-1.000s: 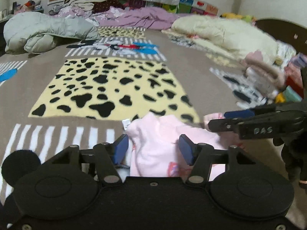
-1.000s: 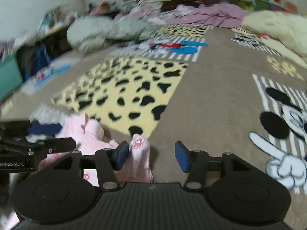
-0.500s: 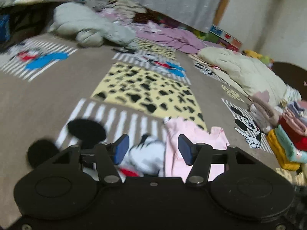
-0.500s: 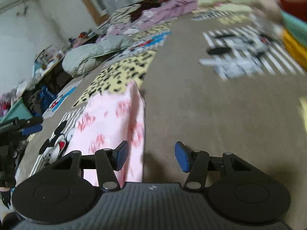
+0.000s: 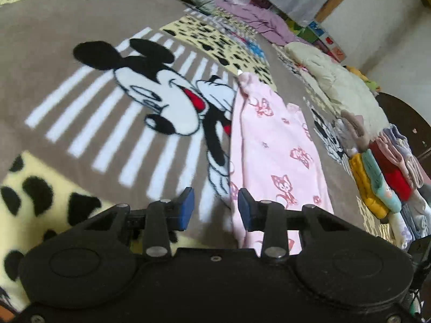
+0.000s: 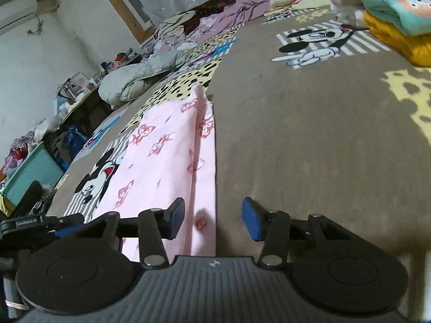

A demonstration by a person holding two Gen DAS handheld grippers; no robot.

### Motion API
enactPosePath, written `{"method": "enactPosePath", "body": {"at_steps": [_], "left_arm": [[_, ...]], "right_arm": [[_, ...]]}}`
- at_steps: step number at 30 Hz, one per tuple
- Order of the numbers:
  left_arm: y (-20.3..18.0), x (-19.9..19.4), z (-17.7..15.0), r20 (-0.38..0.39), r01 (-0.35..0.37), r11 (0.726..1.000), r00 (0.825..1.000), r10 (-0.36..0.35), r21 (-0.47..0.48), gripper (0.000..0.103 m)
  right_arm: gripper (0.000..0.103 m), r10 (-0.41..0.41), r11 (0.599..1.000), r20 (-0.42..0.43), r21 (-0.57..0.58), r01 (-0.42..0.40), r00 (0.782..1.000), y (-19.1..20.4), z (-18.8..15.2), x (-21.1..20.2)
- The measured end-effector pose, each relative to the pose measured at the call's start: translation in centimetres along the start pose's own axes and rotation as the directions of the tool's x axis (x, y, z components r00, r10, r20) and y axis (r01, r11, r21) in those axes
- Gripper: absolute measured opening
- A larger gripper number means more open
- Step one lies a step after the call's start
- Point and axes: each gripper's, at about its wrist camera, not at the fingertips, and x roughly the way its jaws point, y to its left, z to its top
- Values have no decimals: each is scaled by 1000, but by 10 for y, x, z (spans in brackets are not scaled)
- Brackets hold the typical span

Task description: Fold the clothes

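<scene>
One pink garment, one blanket, two grippers

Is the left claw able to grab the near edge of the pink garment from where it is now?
Probably yes. The left claw is open, and the pink garment lies flat on the blanket with its left edge running between the fingers; nothing covers it.

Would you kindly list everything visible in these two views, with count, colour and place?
pink garment: one, pink with red prints, spread flat in front of both grippers
blanket: one, brown with cartoon mouse and spotted yellow patches, under everything
folded clothes stack: one, yellow, teal, red, right edge
grey quilt: one, bundled, far left
teal bin: one, left
left gripper: black, blue fingers, open
right gripper: same, open
</scene>
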Motion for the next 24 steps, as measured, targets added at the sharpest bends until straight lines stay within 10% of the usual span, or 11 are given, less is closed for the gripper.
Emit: {"method": "enactPosePath", "body": {"at_steps": [15, 19, 24], "left_arm": [[-7, 10, -10, -14, -12, 1000, 1000, 13, 20, 22], [-13, 14, -12, -14, -26, 996, 1000, 27, 82, 1], [-12, 4, -1, 34, -50, 992, 998, 47, 116, 0]], "right_arm": [[46, -25, 986, 50, -166, 33, 998, 18, -13, 13], [25, -35, 981, 57, -189, 45, 998, 21, -13, 15], [3, -37, 978, 67, -202, 50, 997, 21, -9, 10]]}}
